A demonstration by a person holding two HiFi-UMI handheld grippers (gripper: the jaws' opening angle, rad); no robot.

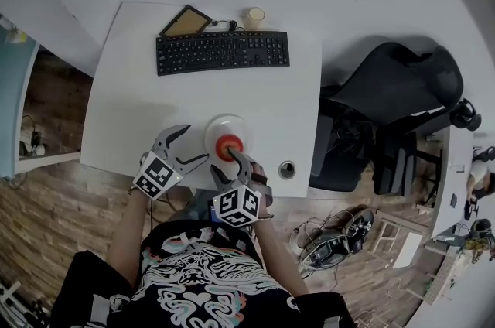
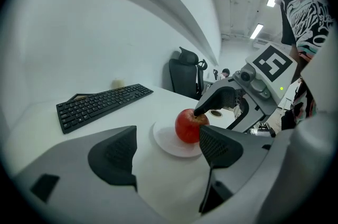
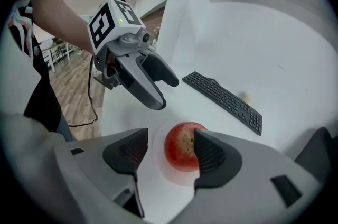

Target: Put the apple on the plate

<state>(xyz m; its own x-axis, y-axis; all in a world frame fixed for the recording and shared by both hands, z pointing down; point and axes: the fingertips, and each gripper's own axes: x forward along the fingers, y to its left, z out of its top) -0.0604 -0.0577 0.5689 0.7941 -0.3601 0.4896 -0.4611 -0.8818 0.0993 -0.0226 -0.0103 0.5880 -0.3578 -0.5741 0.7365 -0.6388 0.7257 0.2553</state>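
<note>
Both grippers stand with their jaws spread, neither one clamped on anything. The apple (image 1: pixel 228 146) sits on the white plate (image 1: pixel 217 124), toward the rim nearest the person. The right gripper (image 1: pixel 226 162) is over that near rim: in its own view the apple lies between the parted jaws with a clear gap on one side. From the left gripper view, one of its jaw tips appears to touch the apple's top. The left gripper (image 1: pixel 196 144) hovers empty just left of the plate, above the table (image 1: pixel 131 102). The keyboard (image 1: pixel 223 52) lies well beyond the plate. I judge the placing step done and the release in hand. The next move calls for drawing the right gripper back off the plate without nudging the apple, which could roll.
</note>
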